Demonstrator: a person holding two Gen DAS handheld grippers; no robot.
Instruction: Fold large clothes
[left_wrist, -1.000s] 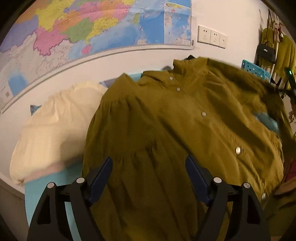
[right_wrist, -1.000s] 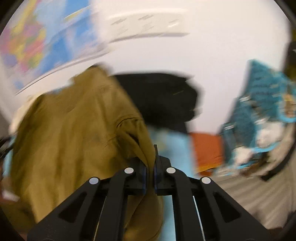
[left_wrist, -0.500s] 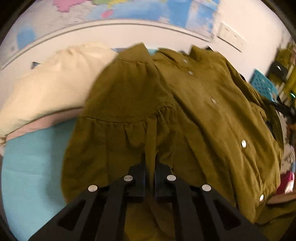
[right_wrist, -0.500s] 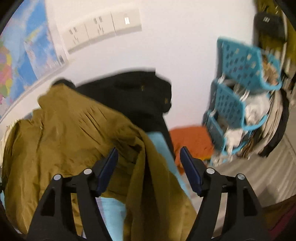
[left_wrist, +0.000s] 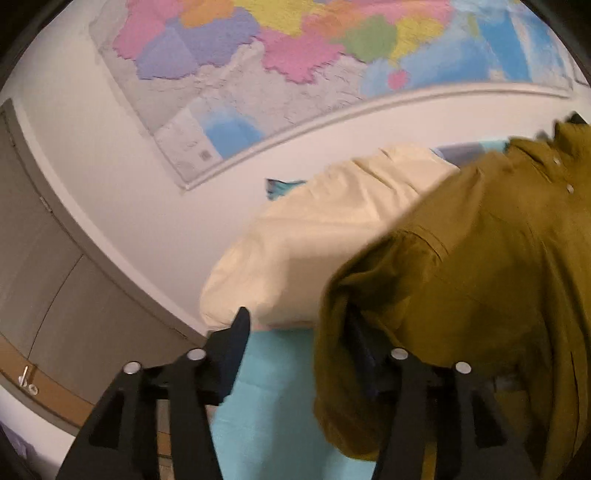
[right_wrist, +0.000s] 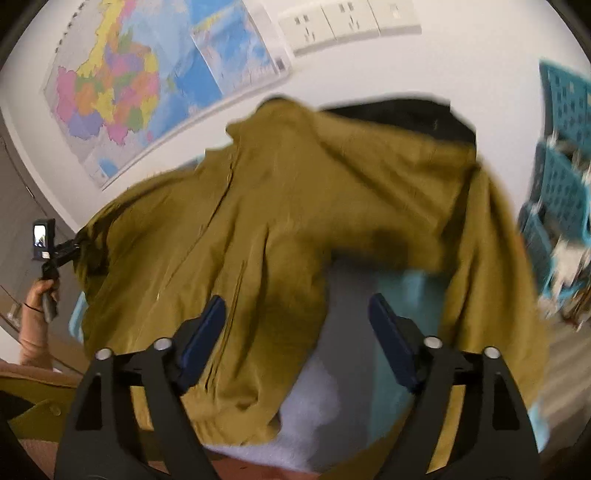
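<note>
The left gripper (left_wrist: 295, 332) is hanging over the turquoise sheet (left_wrist: 273, 413) with its jaws opening; the left finger (left_wrist: 232, 350) is standing clear, while the right one is half buried behind a fold of the olive garment (left_wrist: 480, 277), so it is hard to say whether cloth is still touching that pad, though nothing is pinched between the two. The right gripper (right_wrist: 295, 328) is opening wide as well, its blue pads (right_wrist: 203, 339) standing apart above the olive garment's (right_wrist: 277, 240) lower edge and gripping nothing. The garment itself is lying spread over the bed, its hem bunching near the grippers, its far side running out of the left view. Under it something pale grey and a strip of turquoise are showing, too blurred to name. Beside it a cream pillow (left_wrist: 314, 240) is lying against the wall. Behind the collar a black garment (right_wrist: 406, 118) is peeking out, mostly covered. At the right edge teal baskets (right_wrist: 561, 177) are smearing with motion. Far left, a person's hand (right_wrist: 40, 295) is gripping the other handle. A wall map (left_wrist: 295, 55) and sockets (right_wrist: 343, 22) are sitting on the wall beyond
</note>
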